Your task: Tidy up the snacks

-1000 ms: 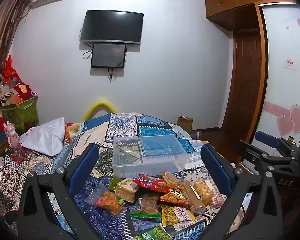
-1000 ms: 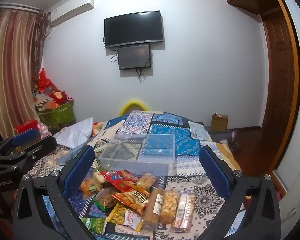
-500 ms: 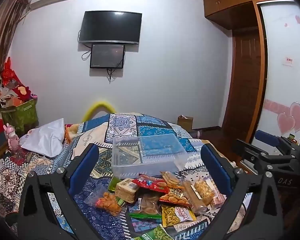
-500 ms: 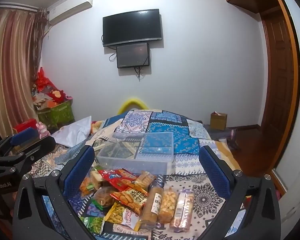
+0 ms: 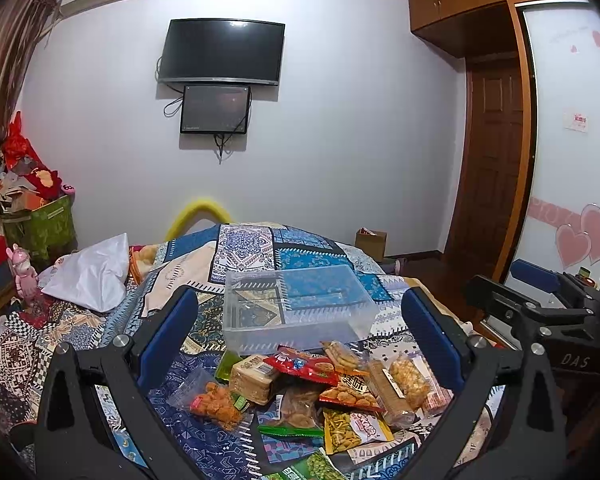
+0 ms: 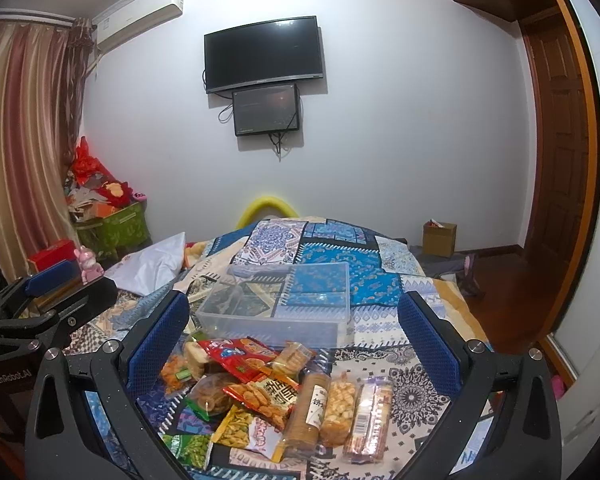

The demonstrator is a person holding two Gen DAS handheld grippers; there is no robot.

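Both grippers hover over the bed, empty: left gripper (image 5: 300,344) spread wide, right gripper (image 6: 294,340) spread wide too. The snack packets (image 6: 268,392) sit heaped on the patchwork quilt (image 6: 328,256), just before the clear plastic bin (image 6: 278,304) mid-bed.

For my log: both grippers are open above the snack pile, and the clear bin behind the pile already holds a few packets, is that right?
Not quite: the clear bin is empty, as the right wrist view shows, with only the bedspread pattern visible through it. The rest holds: the left gripper and right gripper are both open above the snack pile, and the bin sits behind it.
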